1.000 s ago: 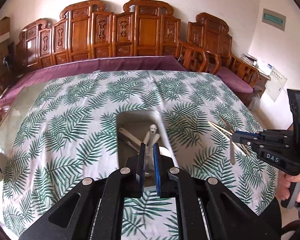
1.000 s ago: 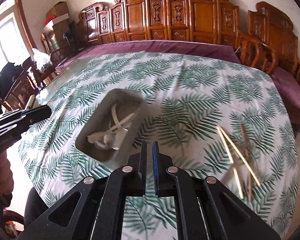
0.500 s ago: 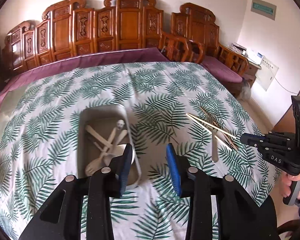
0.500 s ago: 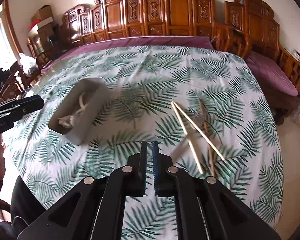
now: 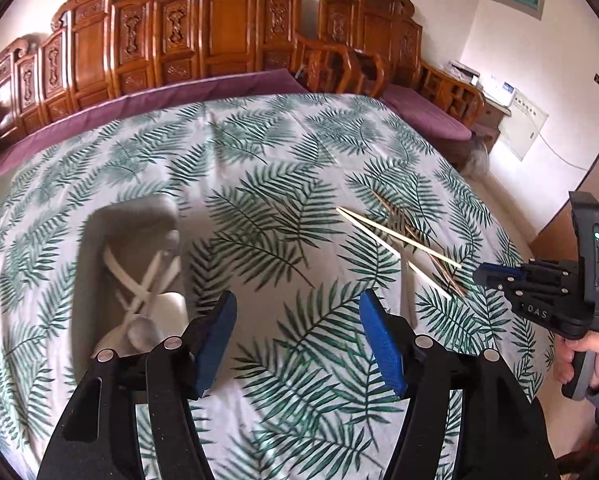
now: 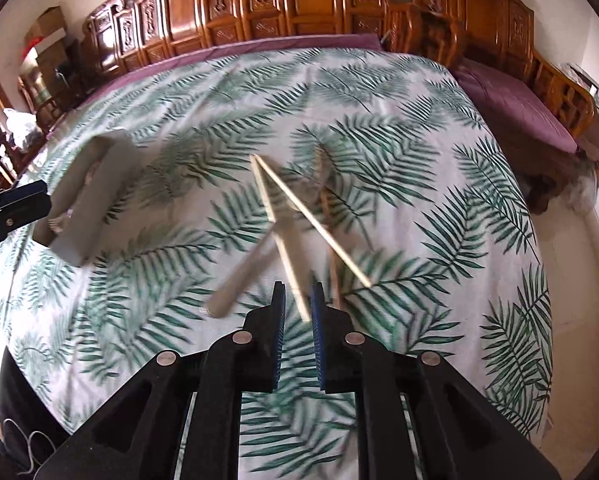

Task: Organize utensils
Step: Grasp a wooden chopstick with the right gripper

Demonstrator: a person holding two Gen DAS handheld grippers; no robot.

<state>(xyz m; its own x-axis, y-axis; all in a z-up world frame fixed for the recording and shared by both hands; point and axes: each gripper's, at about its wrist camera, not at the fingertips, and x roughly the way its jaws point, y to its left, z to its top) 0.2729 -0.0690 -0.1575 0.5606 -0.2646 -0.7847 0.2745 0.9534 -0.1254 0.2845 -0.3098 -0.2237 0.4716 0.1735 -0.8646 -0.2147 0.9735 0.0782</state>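
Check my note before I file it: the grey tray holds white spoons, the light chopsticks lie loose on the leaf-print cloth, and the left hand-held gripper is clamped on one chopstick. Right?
Not quite. In the left wrist view the left hand-held gripper stands open over bare cloth, holding nothing. The rest stands: white spoons in the grey tray, chopsticks loose on the cloth.
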